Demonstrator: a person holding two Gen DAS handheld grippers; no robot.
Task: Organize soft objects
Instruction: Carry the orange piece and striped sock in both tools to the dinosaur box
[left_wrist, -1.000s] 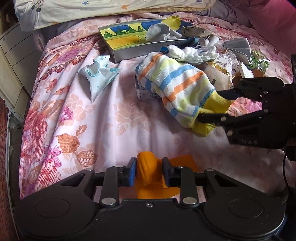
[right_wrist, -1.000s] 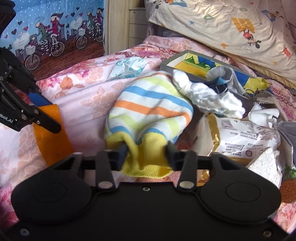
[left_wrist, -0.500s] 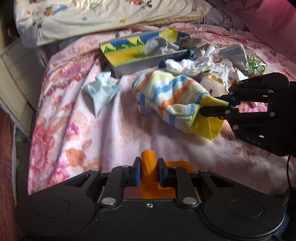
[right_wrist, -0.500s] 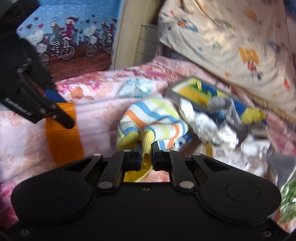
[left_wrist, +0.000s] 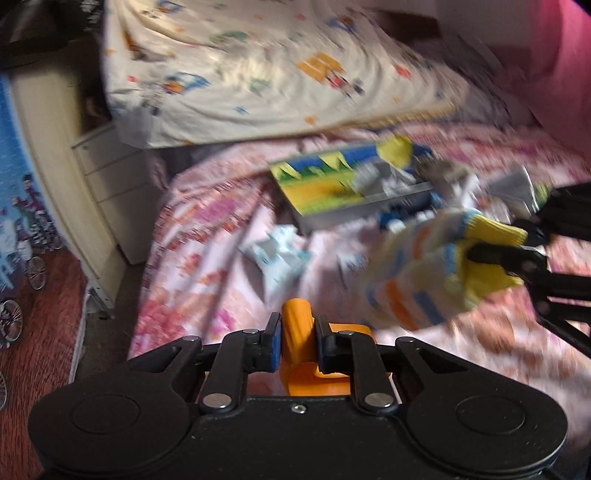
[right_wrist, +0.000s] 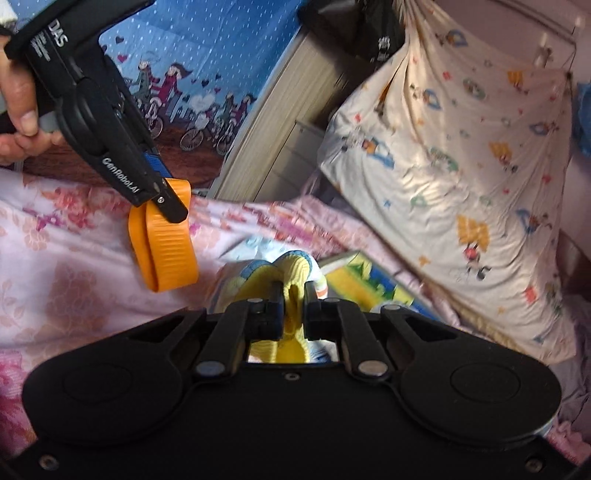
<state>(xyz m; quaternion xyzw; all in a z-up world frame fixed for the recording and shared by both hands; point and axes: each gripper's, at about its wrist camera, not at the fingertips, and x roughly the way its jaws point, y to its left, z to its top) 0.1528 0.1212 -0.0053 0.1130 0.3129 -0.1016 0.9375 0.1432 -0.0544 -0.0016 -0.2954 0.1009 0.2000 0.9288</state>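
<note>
Ribbed orange band (right_wrist: 164, 243) (looped) pinched; striped knit sock (left_wrist: 424, 273) clamped.

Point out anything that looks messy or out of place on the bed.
The tray lies askew with socks and wrappers spilling past its edge. A crumpled pale blue cloth lies loose on the floral sheet. Blur hides the finer details.

Left wrist view is motion-blurred: the clutter (left_wrist: 461, 184) near the far edge of the bed (left_wrist: 207, 229), beside the printed tray (left_wrist: 332, 184), cannot be identified. Striped sock (left_wrist: 417, 280) is smeared, pattern barely resolved. Right gripper (left_wrist: 532, 251) is cut off by the right frame edge. In the right wrist view most of that sock is hidden behind the gripper body; the hand (right_wrist: 18, 114) is cropped at the left edge.
</note>
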